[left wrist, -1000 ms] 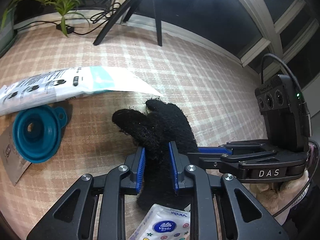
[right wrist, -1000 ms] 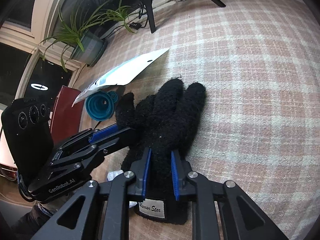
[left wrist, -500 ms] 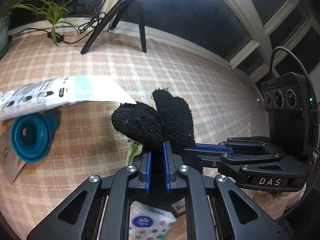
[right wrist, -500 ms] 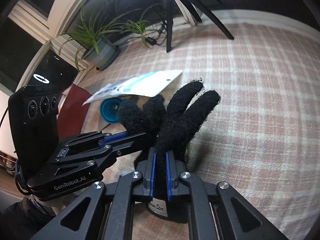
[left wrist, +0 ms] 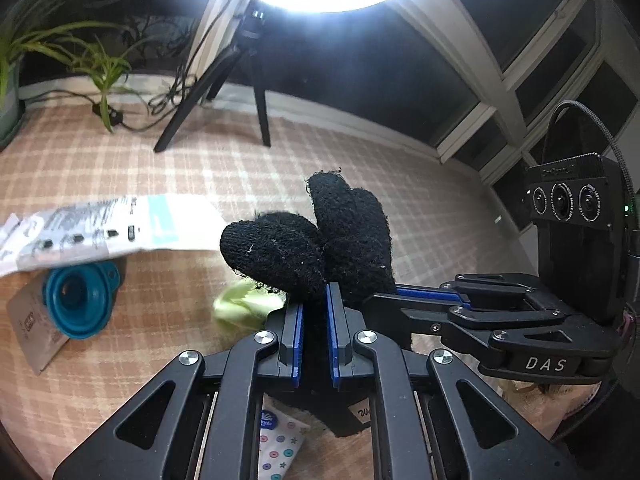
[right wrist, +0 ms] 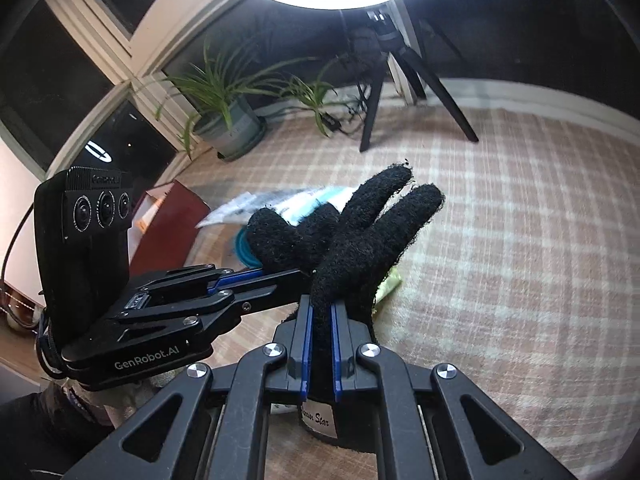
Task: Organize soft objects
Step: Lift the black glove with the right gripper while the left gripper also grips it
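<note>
Both grippers clamp the same black glove (left wrist: 320,240): left gripper (left wrist: 315,320) has its blue pads pinched tight on the palm below the fingers, right gripper (right wrist: 319,328) is squeezed on the glove near the cuff, label tag just behind its jaws. A second ago the jaws were wider and the glove lay flat on the checked cloth (left wrist: 160,168); now both have closed down to a thin fold and the glove is lifted, fingers sticking up and forward, clear of the cloth. Means the pick is done and the glove is ready to be carried or folded. In the left view the right gripper crosses in from the right and bites the glove just beside the left jaws; in the right view the left one comes in from the left the same way. Under the glove a pale green thing (left wrist: 244,306) is now uncovered, blurred, maybe another soft item, can't tell. Tissue pack (left wrist: 280,444) sits below the left jaws. Further out: teal funnel (left wrist: 78,300), white packet (left wrist: 100,228) over it, both well left of the glove. Ring light tripod (left wrist: 240,92) and plant (right wrist: 224,96) at the far edge.
</note>
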